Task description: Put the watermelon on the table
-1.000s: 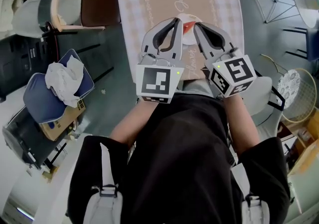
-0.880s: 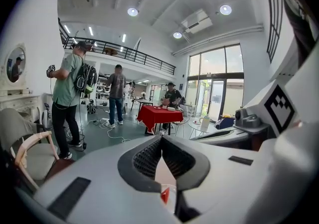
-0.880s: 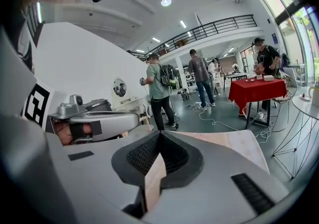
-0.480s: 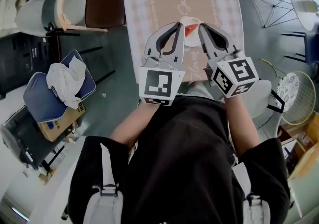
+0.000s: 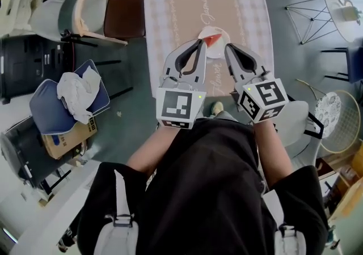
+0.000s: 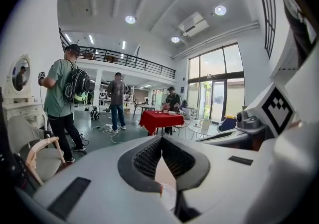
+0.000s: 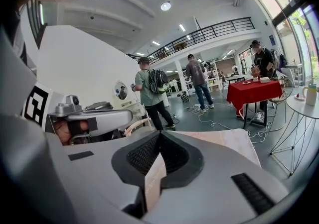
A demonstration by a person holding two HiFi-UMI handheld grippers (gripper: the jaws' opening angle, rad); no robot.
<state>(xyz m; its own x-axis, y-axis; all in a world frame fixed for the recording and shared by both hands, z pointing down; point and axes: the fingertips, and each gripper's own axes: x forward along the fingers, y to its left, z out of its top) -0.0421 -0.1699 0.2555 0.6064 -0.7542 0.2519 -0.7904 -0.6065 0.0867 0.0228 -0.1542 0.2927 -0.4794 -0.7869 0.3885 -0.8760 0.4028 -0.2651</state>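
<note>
**A:** Both grippers, left tool [image 5: 197, 44] and right tool [image 5: 229, 49], have drawn back from the plate [image 5: 220, 51] since a second ago. All of the surface [image 5: 181, 10] shows now.

**B:** Their state?

**A:** Each has its jaws closed tip to tip with nothing between them. They sit side by side over the near edge.

**B:** And the watermelon [image 5: 212, 39]?

**A:** It's a red slice on the plate, about mid-surface, just beyond the tips.

**B:** Which step, then?

**A:** The reach, I'd judge; nothing is lifted yet. Next, one tool must open, close gently on the slice, and set it on bare surface beside the plate.
</note>
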